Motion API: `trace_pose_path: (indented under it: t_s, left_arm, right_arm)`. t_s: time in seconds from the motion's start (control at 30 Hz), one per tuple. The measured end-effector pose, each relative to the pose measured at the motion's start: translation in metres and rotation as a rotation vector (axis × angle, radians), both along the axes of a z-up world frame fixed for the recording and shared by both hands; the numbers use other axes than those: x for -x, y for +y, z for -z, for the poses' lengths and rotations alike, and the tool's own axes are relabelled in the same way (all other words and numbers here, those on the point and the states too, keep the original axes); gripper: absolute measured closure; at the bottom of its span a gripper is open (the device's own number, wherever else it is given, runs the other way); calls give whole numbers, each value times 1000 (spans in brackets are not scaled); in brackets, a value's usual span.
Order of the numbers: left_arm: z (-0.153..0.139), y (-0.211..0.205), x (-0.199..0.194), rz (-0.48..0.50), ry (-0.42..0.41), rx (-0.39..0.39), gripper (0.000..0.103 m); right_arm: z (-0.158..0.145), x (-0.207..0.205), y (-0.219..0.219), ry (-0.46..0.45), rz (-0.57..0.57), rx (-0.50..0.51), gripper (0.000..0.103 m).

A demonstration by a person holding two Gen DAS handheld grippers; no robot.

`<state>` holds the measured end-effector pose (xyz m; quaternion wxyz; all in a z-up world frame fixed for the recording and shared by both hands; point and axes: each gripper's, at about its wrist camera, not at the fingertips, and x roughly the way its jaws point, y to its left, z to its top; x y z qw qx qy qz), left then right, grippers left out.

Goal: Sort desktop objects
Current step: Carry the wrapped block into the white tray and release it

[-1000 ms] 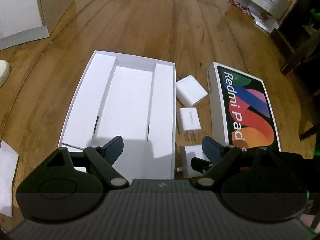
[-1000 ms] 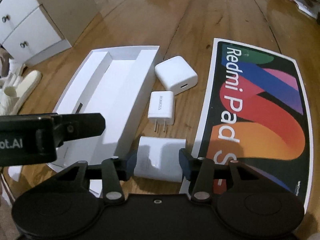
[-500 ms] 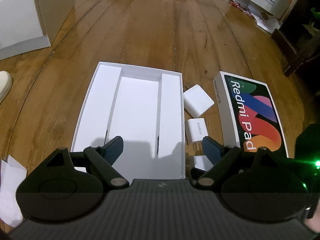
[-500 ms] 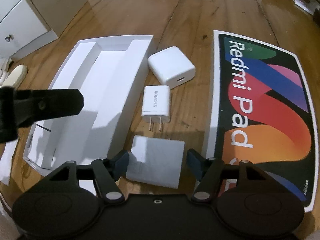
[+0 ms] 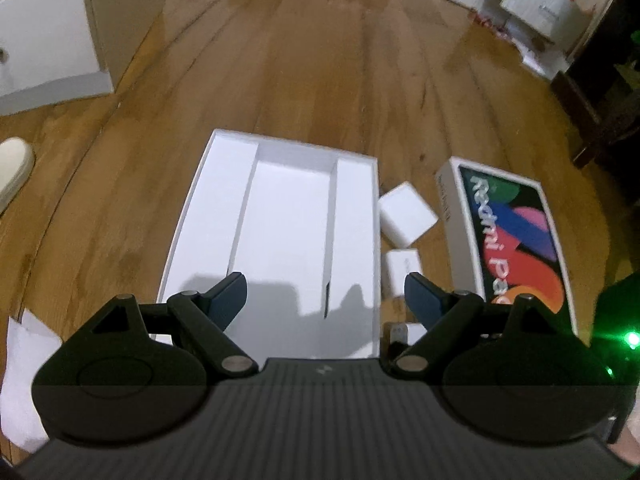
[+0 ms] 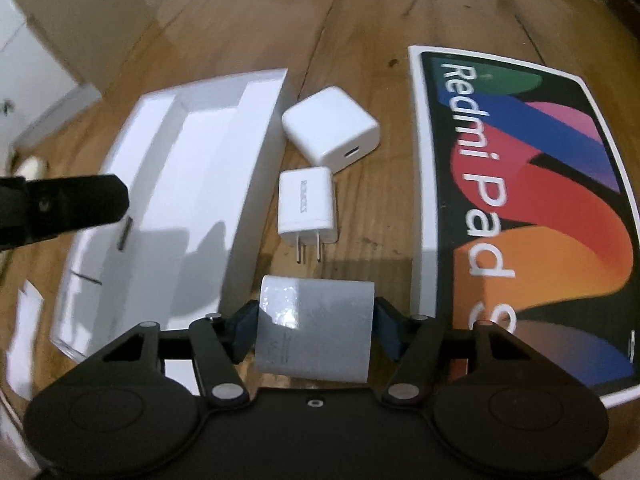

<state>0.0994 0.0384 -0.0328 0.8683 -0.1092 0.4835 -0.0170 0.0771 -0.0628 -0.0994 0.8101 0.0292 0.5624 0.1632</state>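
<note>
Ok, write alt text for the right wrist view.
The right gripper grips a white charger block between its fingers, above a wooden floor. Ahead lie a pronged white charger and a square white charger, between an open white box tray on the left and a colourful Redmi Pad box on the right.

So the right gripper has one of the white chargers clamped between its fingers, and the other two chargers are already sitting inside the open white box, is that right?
Not quite. The right gripper does clamp a white charger, but the right wrist view shows the square charger and the pronged charger lying on the wooden floor, between the open white box and the Redmi Pad box, not inside the box.
</note>
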Motion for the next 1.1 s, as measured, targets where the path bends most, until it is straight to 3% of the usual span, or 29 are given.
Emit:
trace_pose_path:
  t_s: [0.1,0.2,0.23,0.37,0.5,0.63,0.73,1.1]
  left_arm:
    - [-14,7,5,-14,-23,-4,17]
    - [-32,13,9,32,-83,-36,13]
    - [-36,16,10,37,-99,-55,9]
    - [-36,31,10,14,-97,-100,8]
    - [-32,42,8,-22,-82,-89,8]
    - [-33,38,10,-7,-98,-149,8]
    - [-33,36,10,-4,-108,-196,8]
    - [-27,47,8,-63,-94,-195,8]
  right_arm:
    - [-19,8,-9,-39,11,-38,38]
    - [-38,10,-7,-48,-2,-98,38]
    - [-44,10,-4,-51,-17,-111,38]
    - [-58,12,28,-92,-118,-129,38]
    - [-53,15,57,-56,-187,-180,38]
    - [-45,19,83,-23,-237,-175,38]
    - [-37,17,95,17,-237,-186,38]
    - [-9,22,113,53,-211,-93,38]
